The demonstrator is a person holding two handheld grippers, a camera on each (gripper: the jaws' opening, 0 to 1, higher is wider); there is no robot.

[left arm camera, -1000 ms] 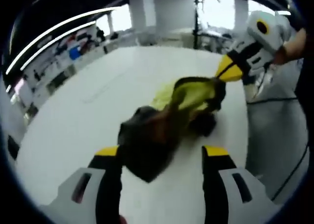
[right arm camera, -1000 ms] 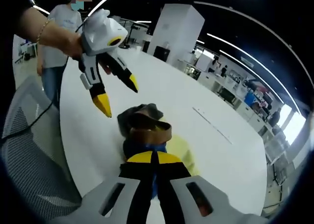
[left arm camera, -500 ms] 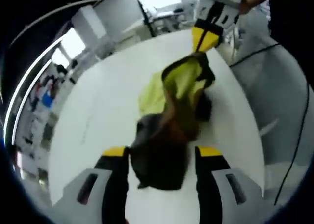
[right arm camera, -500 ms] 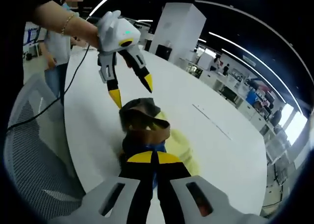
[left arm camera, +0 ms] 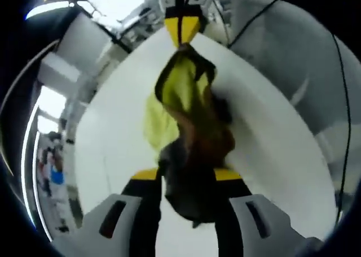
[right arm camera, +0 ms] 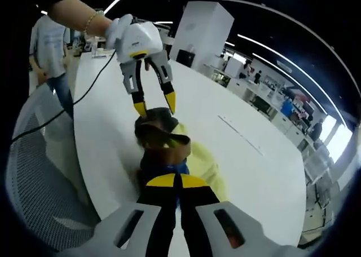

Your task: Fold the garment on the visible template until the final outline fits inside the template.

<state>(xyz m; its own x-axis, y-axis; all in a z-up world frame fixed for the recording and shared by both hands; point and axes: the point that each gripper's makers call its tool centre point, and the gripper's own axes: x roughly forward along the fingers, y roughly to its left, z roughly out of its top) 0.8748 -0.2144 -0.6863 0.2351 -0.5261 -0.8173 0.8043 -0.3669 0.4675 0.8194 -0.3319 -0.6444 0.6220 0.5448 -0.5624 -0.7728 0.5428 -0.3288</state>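
A dark garment (left arm camera: 192,150) with yellow-green lining and brown patches lies bunched on a yellow template (left arm camera: 151,122) on the white table (left arm camera: 113,127). My left gripper (left arm camera: 187,174) is open, its jaws either side of the garment's near end. At the top, my right gripper (left arm camera: 181,29) is shut on the garment's far end, lifting it a little. In the right gripper view, my right gripper (right arm camera: 176,181) pinches the garment (right arm camera: 163,141) above the template (right arm camera: 208,169). The left gripper (right arm camera: 155,106) comes down open over the dark far end.
A grey mesh chair (right arm camera: 39,172) stands by the table's edge (right arm camera: 107,172). A person (right arm camera: 51,43) stands at the back left. A black cable (right arm camera: 84,88) trails from the left gripper. A white pillar (right arm camera: 203,26) and desks are beyond the table.
The left gripper has swung round and come down over the garment's end, its open jaws now on either side of the cloth. The right gripper has stayed shut on the garment.
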